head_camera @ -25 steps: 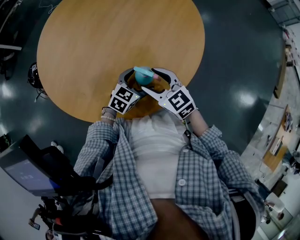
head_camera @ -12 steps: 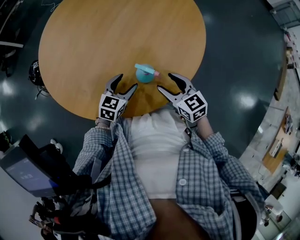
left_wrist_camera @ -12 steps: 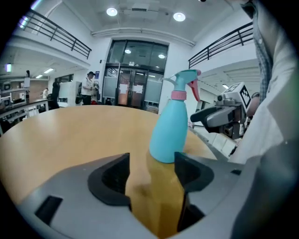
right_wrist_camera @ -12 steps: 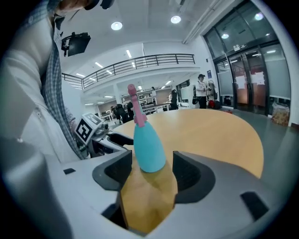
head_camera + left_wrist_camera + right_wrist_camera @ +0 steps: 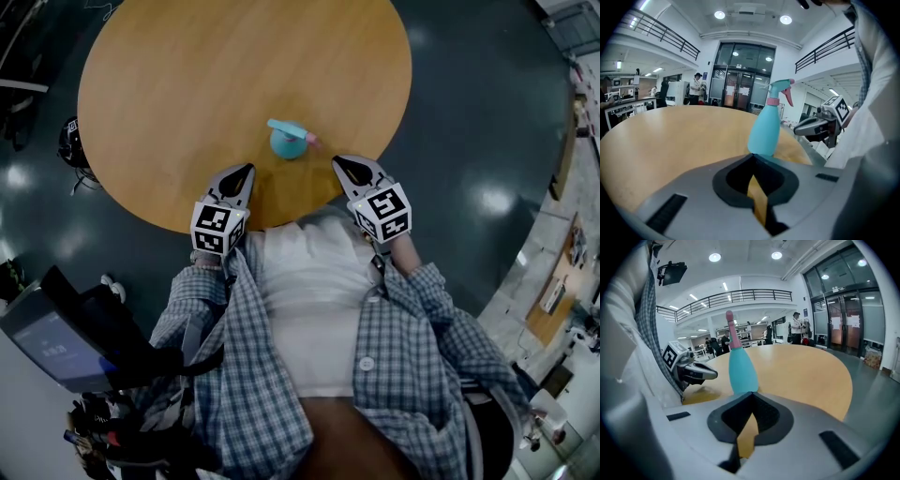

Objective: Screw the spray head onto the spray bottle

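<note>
The teal spray bottle (image 5: pixel 289 144) stands upright on the round wooden table (image 5: pixel 187 84), with its spray head (image 5: pixel 286 127) and pink nozzle on top. In the left gripper view the bottle (image 5: pixel 765 129) rises just beyond my jaws; in the right gripper view the bottle (image 5: pixel 740 369) does the same. My left gripper (image 5: pixel 246 171) sits at the table's near edge, left of the bottle and apart from it. Its jaws are closing and meet tip to tip with nothing between them. My right gripper (image 5: pixel 339 163) is to the bottle's right, likewise closing on nothing, tips together.
Dark glossy floor (image 5: pixel 469 112) surrounds the table. The person's checked shirt (image 5: pixel 412 356) fills the near side. A black device with a screen (image 5: pixel 56 347) stands at lower left. People (image 5: pixel 696 89) stand far off by glass doors.
Both grippers have let go of the bottle, drawn back toward the table's near edge, and their jaws have gone from wide apart to together. The bottle stays standing.
</note>
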The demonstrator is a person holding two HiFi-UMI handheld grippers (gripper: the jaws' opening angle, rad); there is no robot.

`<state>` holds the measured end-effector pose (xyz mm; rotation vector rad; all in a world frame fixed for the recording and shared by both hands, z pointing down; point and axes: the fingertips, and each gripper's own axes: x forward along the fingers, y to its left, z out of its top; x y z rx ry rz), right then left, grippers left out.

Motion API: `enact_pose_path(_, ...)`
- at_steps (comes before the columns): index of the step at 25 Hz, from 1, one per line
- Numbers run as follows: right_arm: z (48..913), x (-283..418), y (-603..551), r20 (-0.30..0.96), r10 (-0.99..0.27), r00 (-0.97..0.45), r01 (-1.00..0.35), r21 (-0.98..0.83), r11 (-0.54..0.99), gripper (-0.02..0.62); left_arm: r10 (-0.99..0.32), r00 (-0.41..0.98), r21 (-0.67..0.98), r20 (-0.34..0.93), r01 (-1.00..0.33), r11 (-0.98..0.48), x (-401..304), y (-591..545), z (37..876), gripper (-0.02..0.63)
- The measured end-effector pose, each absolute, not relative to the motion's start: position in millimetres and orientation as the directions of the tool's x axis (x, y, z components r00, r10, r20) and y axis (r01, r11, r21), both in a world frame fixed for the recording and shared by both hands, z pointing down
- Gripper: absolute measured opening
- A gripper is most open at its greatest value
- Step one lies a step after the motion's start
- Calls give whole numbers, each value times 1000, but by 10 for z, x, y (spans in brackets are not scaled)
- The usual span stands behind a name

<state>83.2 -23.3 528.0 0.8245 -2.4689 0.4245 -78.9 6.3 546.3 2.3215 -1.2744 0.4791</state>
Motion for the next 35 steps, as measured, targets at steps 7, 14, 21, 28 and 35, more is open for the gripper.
enact_pose_path(7, 5315, 836, -149, 562, -465, -684, -613, -99, 784, -5, -705, 509, 229, 494, -858, -459, -805, 53, 5454, 5)
enact_pose_path(14, 5293, 848, -170, 559, -481, -675, -626, -90, 774, -6, -694, 521, 227, 497, -850, -475, -768, 55, 5463, 5)
enact_pose_path(21, 5298, 865, -203, 556, -485, -674, -632, -95, 769, -6, -689, 524, 219, 501, -847, -485, -726, 45, 5483, 5)
enact_pose_path(28, 5314, 828, -165, 564, -459, -686, -610, -101, 786, -6, -682, 528, 218, 506, -843, -492, -702, 64, 5471, 5)
enact_pose_path(35, 5288, 802, -159, 556, -456, -694, -597, -91, 797, -6, -686, 527, 218, 501, -844, -489, -706, 57, 5470, 5)
